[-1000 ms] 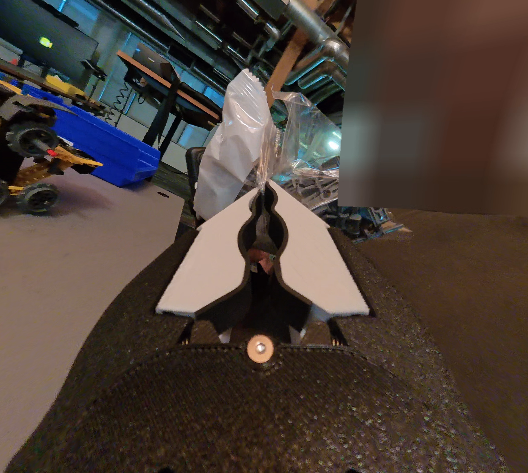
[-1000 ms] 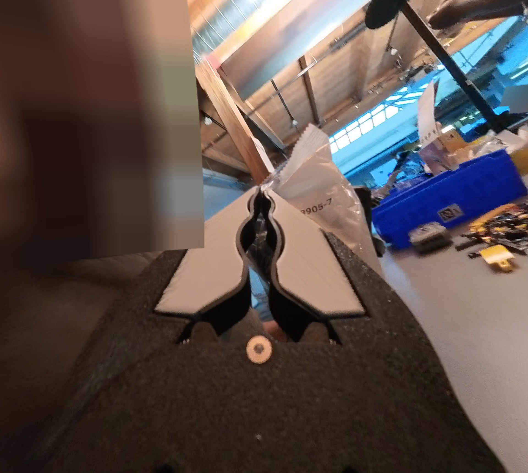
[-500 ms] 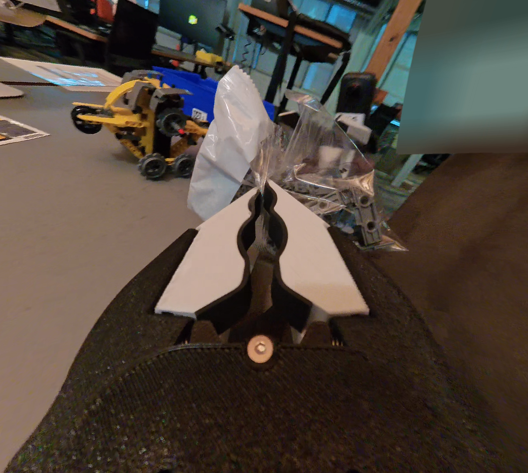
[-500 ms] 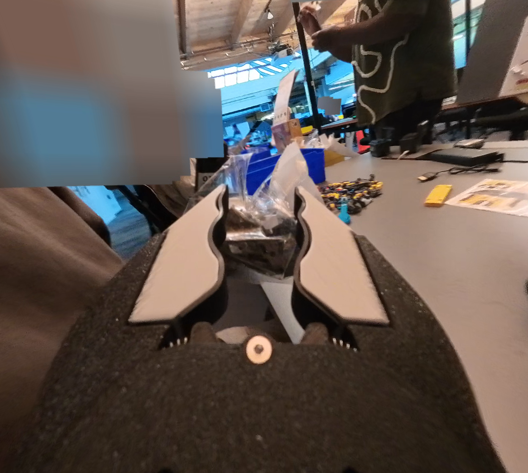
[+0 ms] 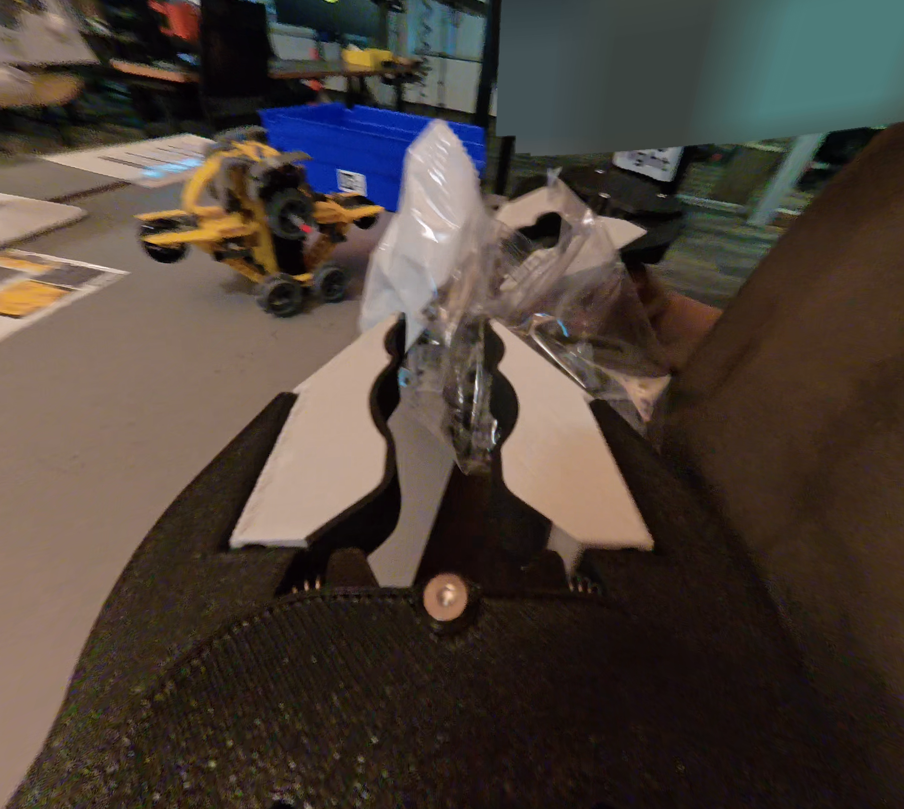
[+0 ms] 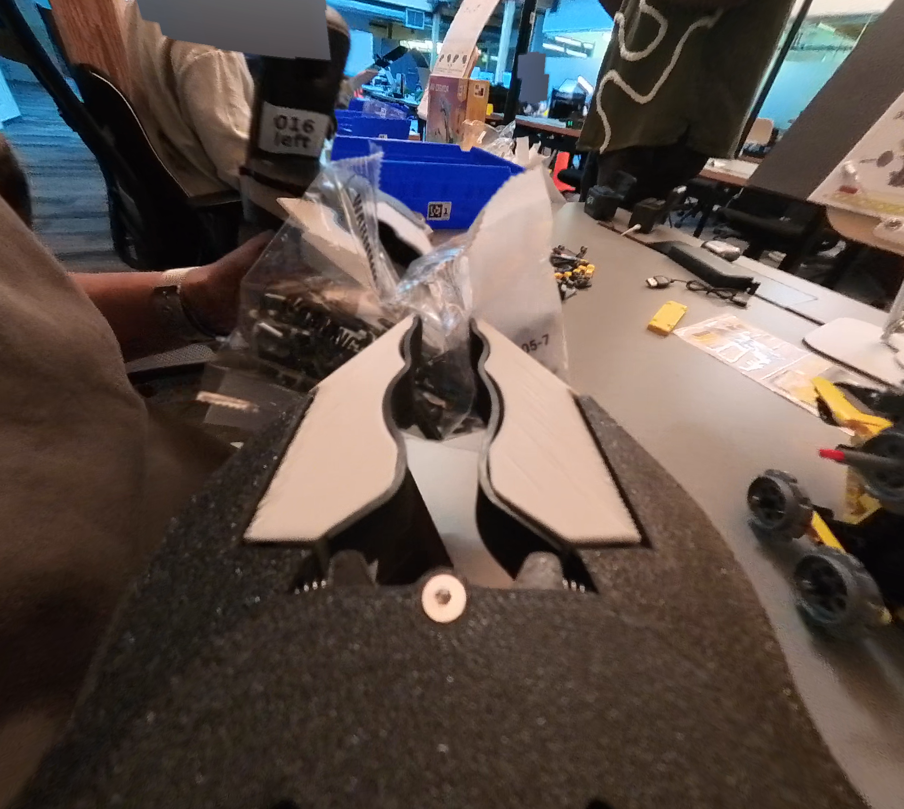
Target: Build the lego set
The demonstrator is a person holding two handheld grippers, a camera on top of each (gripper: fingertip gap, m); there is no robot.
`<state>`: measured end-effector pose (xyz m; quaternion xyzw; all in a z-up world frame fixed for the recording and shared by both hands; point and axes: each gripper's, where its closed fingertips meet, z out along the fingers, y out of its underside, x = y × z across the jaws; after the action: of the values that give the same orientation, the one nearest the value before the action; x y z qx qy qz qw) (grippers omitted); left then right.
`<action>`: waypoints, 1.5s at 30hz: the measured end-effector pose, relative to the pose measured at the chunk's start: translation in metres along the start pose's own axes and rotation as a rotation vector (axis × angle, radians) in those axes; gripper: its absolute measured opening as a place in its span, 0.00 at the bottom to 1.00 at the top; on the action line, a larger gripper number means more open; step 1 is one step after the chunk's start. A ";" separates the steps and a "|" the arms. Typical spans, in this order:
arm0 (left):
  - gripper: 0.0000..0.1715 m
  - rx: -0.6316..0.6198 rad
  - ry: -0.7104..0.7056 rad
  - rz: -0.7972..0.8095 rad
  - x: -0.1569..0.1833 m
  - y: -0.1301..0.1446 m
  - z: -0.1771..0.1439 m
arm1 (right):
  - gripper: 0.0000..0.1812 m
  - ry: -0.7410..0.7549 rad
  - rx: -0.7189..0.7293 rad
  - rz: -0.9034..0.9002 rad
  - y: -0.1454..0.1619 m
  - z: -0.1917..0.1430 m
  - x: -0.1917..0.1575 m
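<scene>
Plastic bag (image 5: 494, 296) of small dark parts sits between both grippers, held up above grey table (image 5: 98, 394). Bag is clear w/ a white panel (image 5: 430, 223) on one side; top edge serrated.

Left gripper (image 5: 445, 331): white fingers (image 5: 323, 433) partly spread, a bunched fold of the bag lying in the gap between the tips. Film touches the inner face of the right-hand finger; contact w/ the other finger can't be confirmed, frame blurred. Whether it's a firm pinch: can't tell. White panel rises just ahead of the tips, to their left.

Right gripper (image 6: 442, 335): fingers (image 6: 337, 443) also partly spread, gap at the tips filled by a twisted neck of the bag (image 6: 391, 291). Film touches both inner edges near the tips, so the fingers appear to be nipping it. Bulk of bag w/ parts hangs ahead-left of the tips; white panel ahead-right.

Left gripper shows beyond the bag in the right wrist view, held by a hand (image 6: 220, 277).

Surroundings: yellow wheeled model (image 5: 264, 228) on the table, well ahead-left of the left fingers. Blue bin (image 5: 357, 150) behind it. Yellow block (image 6: 666, 317) and printed sheet (image 6: 743, 353) on the table right of the right fingers. Standing person (image 6: 685, 27) in a dark green top at the far side.
</scene>
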<state>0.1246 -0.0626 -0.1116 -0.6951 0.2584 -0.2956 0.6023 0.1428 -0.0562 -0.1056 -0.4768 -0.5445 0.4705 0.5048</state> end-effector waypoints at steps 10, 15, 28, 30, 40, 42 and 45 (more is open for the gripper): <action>0.09 -0.102 -0.115 0.301 0.008 0.003 0.002 | 0.03 -0.031 -0.044 0.084 0.009 0.006 -0.003; 0.17 -0.042 -0.116 0.165 -0.002 -0.004 -0.006 | 0.03 -0.019 -0.068 0.020 0.006 0.006 -0.004; 0.17 -0.126 0.011 0.055 0.007 0.007 0.003 | 0.05 -0.062 -0.127 0.095 0.029 0.013 -0.014; 0.16 -0.124 0.019 0.052 0.008 0.009 0.003 | 0.05 -0.070 -0.129 0.135 0.034 0.013 -0.016; 0.00 -0.224 0.108 -0.023 0.025 0.033 0.013 | 0.12 -0.143 -0.254 0.085 0.055 0.009 -0.033; 0.00 -0.195 0.086 -0.045 0.018 0.031 0.009 | 0.17 -0.162 -0.172 0.172 0.037 -0.004 -0.021; 0.00 -0.171 0.151 -0.118 0.022 0.032 0.007 | 0.20 -0.179 0.047 0.382 -0.002 -0.027 0.004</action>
<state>0.1447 -0.0779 -0.1416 -0.7334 0.2860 -0.3590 0.5014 0.1693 -0.0521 -0.1016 -0.5160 -0.4757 0.6106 0.3670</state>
